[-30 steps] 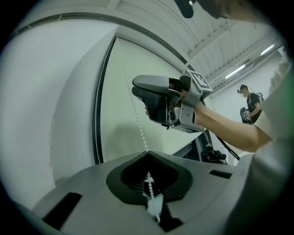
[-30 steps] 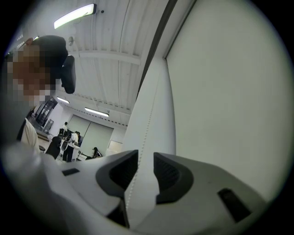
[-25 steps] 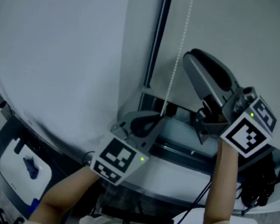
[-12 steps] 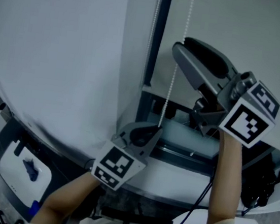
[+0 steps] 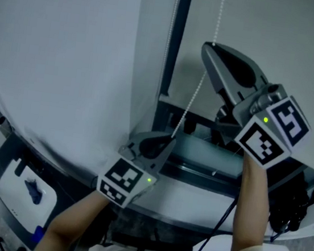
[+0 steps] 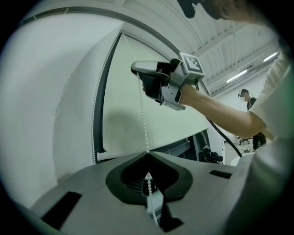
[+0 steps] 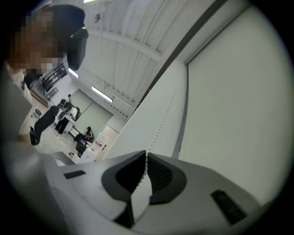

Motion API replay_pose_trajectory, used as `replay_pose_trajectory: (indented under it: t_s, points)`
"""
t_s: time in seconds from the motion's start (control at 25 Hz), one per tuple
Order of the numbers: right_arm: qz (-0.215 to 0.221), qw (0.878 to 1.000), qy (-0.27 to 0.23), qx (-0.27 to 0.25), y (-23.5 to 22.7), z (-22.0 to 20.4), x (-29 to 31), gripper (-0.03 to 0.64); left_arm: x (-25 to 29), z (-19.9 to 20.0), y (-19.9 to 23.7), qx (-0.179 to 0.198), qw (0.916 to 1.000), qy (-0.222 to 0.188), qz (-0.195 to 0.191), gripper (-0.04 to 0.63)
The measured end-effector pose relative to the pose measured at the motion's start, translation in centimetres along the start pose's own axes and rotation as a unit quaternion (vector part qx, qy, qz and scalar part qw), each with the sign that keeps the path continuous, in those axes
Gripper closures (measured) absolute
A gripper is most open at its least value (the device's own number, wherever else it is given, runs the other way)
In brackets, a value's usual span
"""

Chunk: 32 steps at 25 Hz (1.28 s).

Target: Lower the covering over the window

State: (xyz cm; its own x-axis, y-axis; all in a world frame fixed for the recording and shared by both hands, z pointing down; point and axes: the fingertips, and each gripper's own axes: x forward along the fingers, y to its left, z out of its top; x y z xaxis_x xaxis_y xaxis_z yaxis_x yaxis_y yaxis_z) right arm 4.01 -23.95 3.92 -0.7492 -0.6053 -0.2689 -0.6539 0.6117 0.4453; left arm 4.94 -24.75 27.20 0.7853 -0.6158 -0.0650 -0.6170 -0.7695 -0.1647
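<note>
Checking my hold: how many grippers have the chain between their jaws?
2. The left gripper is shut on the chain low down; the right gripper, higher up, is closing its jaws on it.

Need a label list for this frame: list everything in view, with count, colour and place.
roller blind: one, pale white, hanging right of the frame strip
frame strip: one, dark, upright between wall and roller blind
wall: one, white, left
bead chain: one, white, two strands by the frame strip
cable: one, black, lower right
box-like object: one, white, on the floor at lower left
left gripper: one, grey, low, shut on the bead chain
right gripper: one, grey, higher, jaws closing with the bead chain between them
forearms: two, bare, bottom
</note>
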Motion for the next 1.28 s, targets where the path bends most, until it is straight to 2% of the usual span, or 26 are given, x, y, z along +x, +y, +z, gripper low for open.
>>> replay_pose_trajectory:
  t_s: [0.16,0.4,0.52,0.68,0.8,0.96,1.12,1.28]
  points:
    - [-0.022,0.997,0.009,-0.068,0.2,0.0,-0.4,0.595,-1.1,0.8,0.2,-0.03,0.9995,-0.011,-0.008,0.578]
    - [-0.039,0.993,0.006,-0.115,0.6,0.2,-0.8,0.595,-2.9,5.1,1.1,-0.055,0.9963,-0.064,-0.017,0.577]
    - [-0.039,0.989,0.013,-0.143,1.3,0.0,-0.7,0.595,-3.4,7.5,1.4,-0.043,0.9954,-0.084,-0.018,0.577]
    - [-0.03,0.984,0.043,-0.168,2.3,-2.5,-0.7,0.595,-4.0,10.1,1.9,-0.033,0.9933,-0.11,-0.015,0.577]
    - [-0.034,0.982,0.058,-0.178,2.6,-4.2,-1.1,0.595,-4.1,11.0,2.1,-0.028,0.9928,-0.115,-0.014,0.577]
    - [-0.029,0.972,0.089,-0.215,3.6,-7.0,-1.4,0.595,-3.4,11.5,1.9,-0.016,0.9932,-0.114,-0.013,0.577]
    - [-0.005,0.97,0.139,-0.201,5.6,-12.4,-2.3,0.595,-3.0,11.9,2.0,-0.012,0.9934,-0.113,-0.012,0.577]
    - [0.004,0.974,0.145,-0.171,7.1,-15.4,-3.6,0.597,-2.6,11.7,2.0,0.002,0.9944,-0.105,-0.009,0.577]
